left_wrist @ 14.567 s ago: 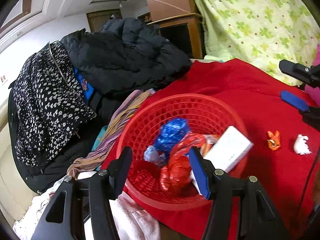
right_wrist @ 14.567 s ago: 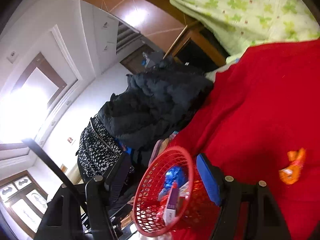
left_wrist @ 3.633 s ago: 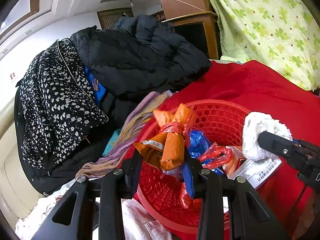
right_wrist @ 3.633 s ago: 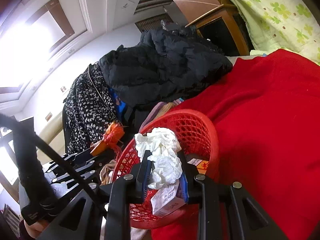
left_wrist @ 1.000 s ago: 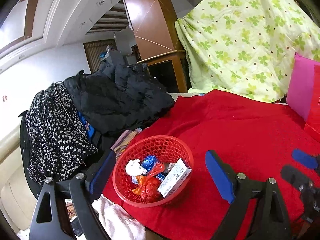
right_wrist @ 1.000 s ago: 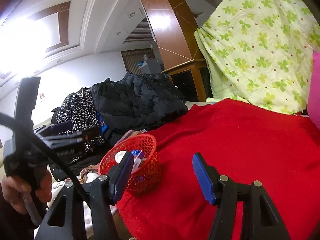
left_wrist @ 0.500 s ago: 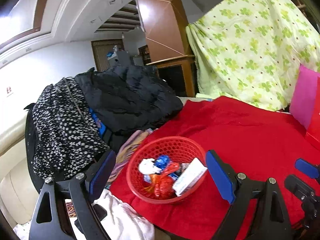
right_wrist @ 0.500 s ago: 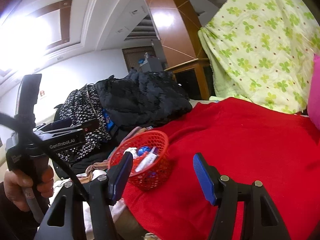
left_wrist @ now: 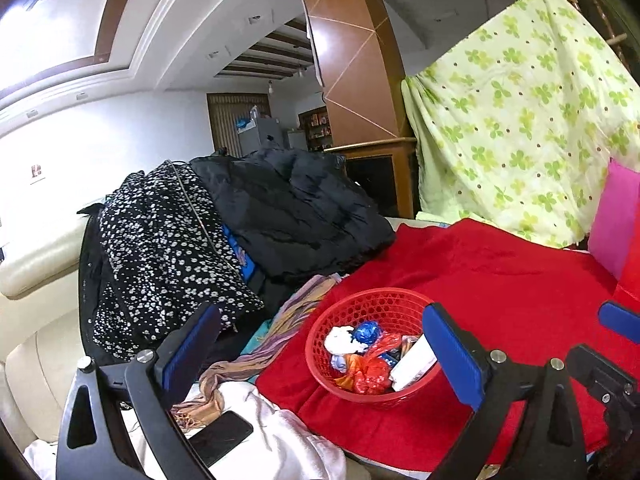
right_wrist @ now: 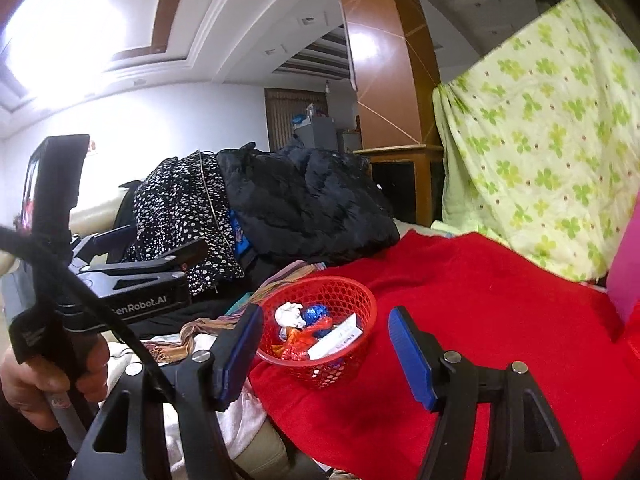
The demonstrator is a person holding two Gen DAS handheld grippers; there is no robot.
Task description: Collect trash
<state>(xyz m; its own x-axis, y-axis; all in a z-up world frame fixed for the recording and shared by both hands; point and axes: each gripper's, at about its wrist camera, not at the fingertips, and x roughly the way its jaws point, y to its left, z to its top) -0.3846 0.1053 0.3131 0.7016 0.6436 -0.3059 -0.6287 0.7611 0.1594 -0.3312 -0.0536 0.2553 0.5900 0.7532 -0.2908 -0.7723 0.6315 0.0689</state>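
The red basket (left_wrist: 362, 390) sits on the red blanket (left_wrist: 500, 280) at its edge nearest the pile of dark coats (left_wrist: 288, 208), and it serves as the landmark here. Inside it lie the collected scraps: a white crumpled tissue (left_wrist: 340, 340), a blue foil ball (left_wrist: 367, 331), red and orange wrappers (left_wrist: 368, 368) and a white carton (left_wrist: 414, 362) leaning against the rim. The left gripper (left_wrist: 320, 348) hangs back from the basket with its jaws spread wide and nothing between them; the right gripper (right_wrist: 324, 344) is likewise released and empty, also held well short of the basket. No loose litter shows on the blanket beyond the basket, so the gathering step looks finished, as far as these views reach. The next move probably calls for a check of the blanket on the basket's far side, or simply for withdrawing
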